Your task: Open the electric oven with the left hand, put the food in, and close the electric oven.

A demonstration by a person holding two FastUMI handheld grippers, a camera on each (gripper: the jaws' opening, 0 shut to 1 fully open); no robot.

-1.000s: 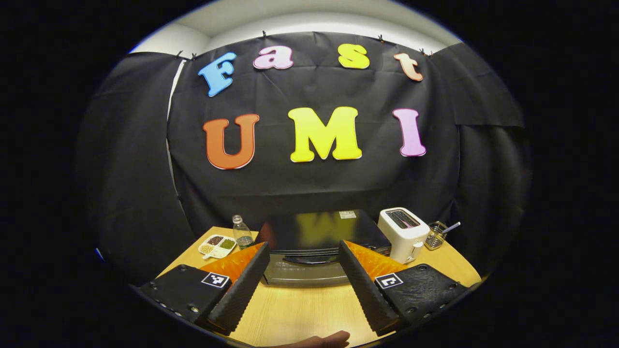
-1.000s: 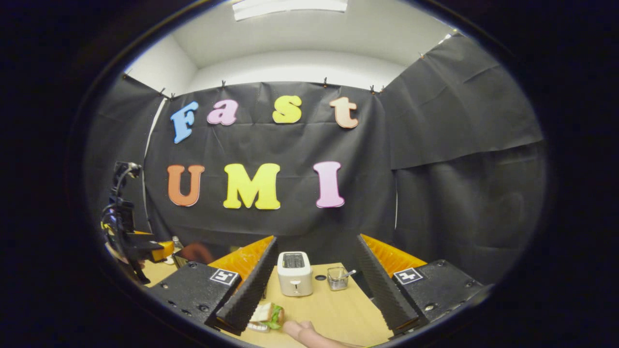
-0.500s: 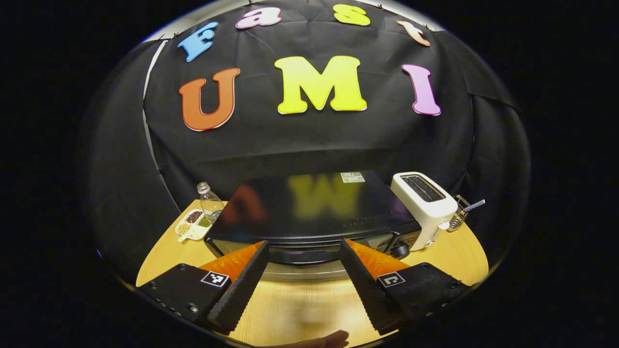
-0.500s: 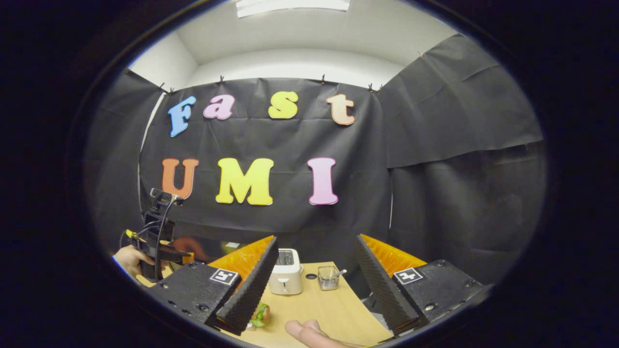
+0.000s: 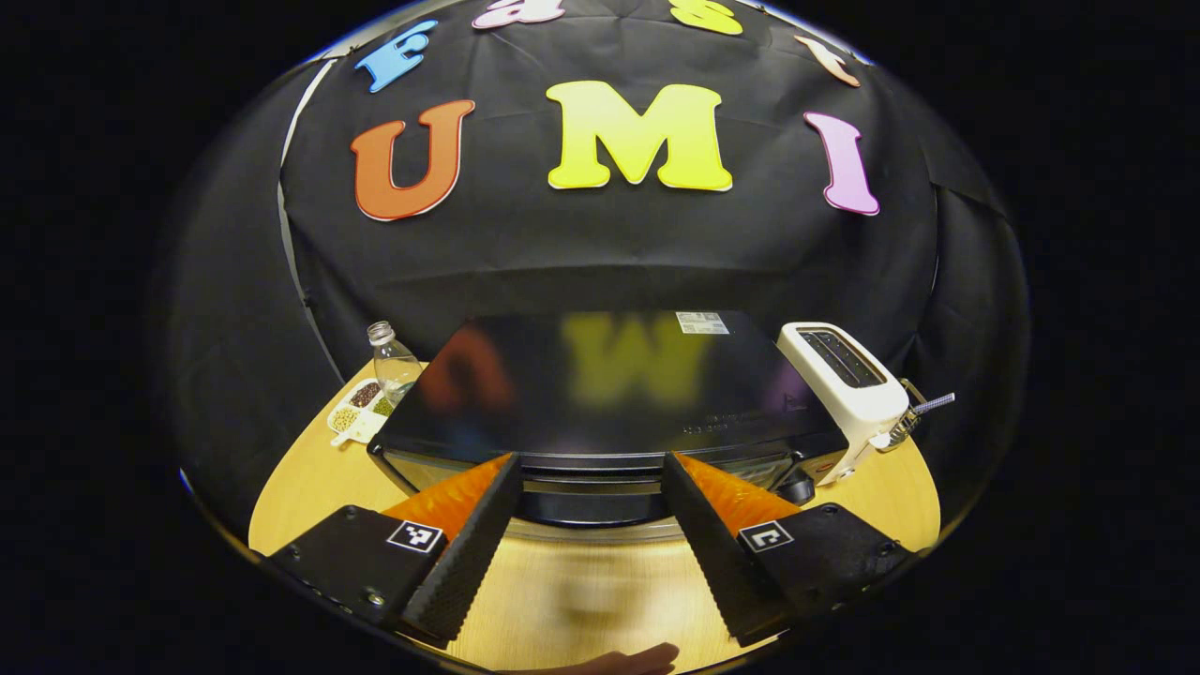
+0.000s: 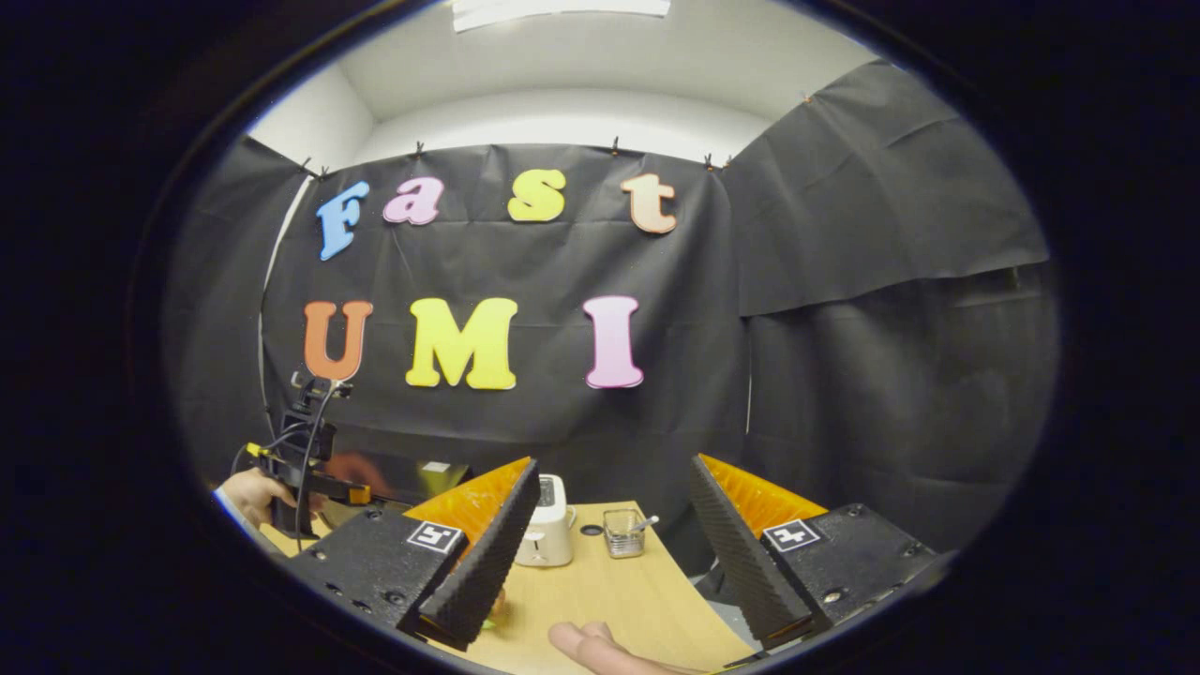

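Note:
The black electric oven (image 5: 609,394) stands shut on the wooden table (image 5: 309,478), its glossy top facing the left gripper view. Its door handle (image 5: 591,487) runs across just beyond my left gripper (image 5: 589,467), which is open with one finger to each side of the handle's middle and not touching it. In the right gripper view, my right gripper (image 6: 612,464) is open and holds nothing, above the table's right part. A green sliver of the food (image 6: 490,620) peeks out beside its left finger; the rest is hidden. Far left there, a hand (image 6: 246,492) holds the left gripper (image 6: 305,469) by the oven (image 6: 417,473).
A white toaster (image 5: 844,375) and a wire holder with a utensil (image 5: 905,422) stand right of the oven. A clear bottle (image 5: 391,349) and a divided dish of seeds (image 5: 356,420) sit to its left. A fingertip (image 6: 586,645) shows at the bottom edge.
My left gripper has moved down and forward, so the oven looms larger and the handle sits between the fingertips. The right gripper's view has drifted, and the food has slid behind its left finger.

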